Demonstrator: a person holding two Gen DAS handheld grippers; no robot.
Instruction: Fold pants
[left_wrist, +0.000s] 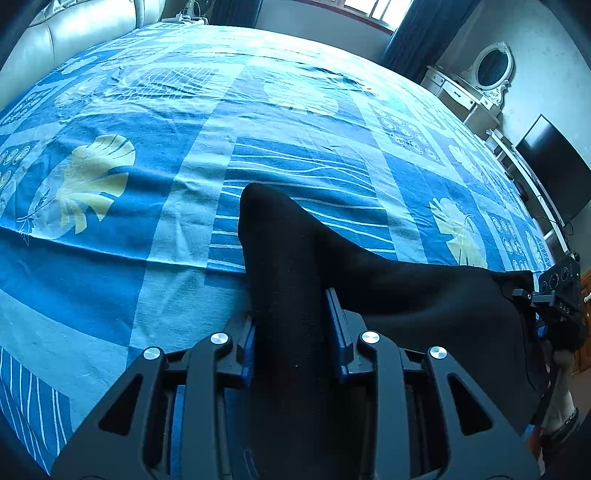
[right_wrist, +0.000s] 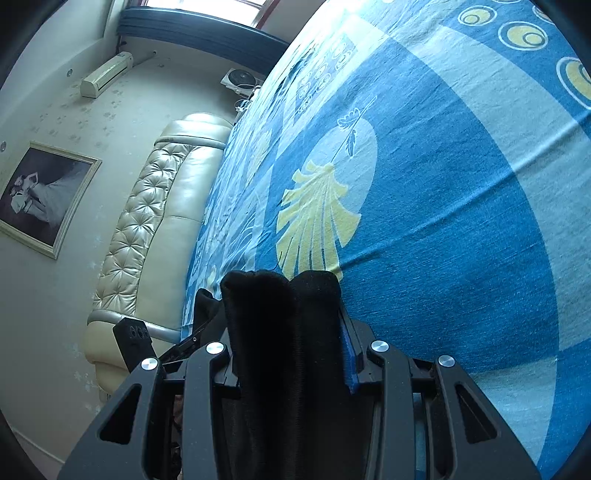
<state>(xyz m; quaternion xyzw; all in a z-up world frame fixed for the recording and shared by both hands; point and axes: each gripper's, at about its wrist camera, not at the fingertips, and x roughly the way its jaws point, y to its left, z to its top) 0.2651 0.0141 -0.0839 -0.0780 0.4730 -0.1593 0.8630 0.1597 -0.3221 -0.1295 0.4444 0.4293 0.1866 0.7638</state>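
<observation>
Holding black pants (left_wrist: 332, 266) stretched between left gripper (left_wrist: 295, 332) and right gripper (right_wrist: 288, 332), both jaws clenched on cloth, above bed (left_wrist: 147, 147).

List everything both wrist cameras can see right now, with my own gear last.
pants: one, black, bunched between both grippers' fingers, above the bedsheet
bedsheet: one, blue with pale yellow leaves, covering the bed
headboard: one, cream tufted, along the bed's edge
framed picture: one, dark, on the wall
air conditioner: one, white, high on the wall
dressing table: one, white, oval mirror, by the wall
screen: one, black, beside it
left gripper: black, blue pads, around pants
right gripper: black, clamping pants
</observation>
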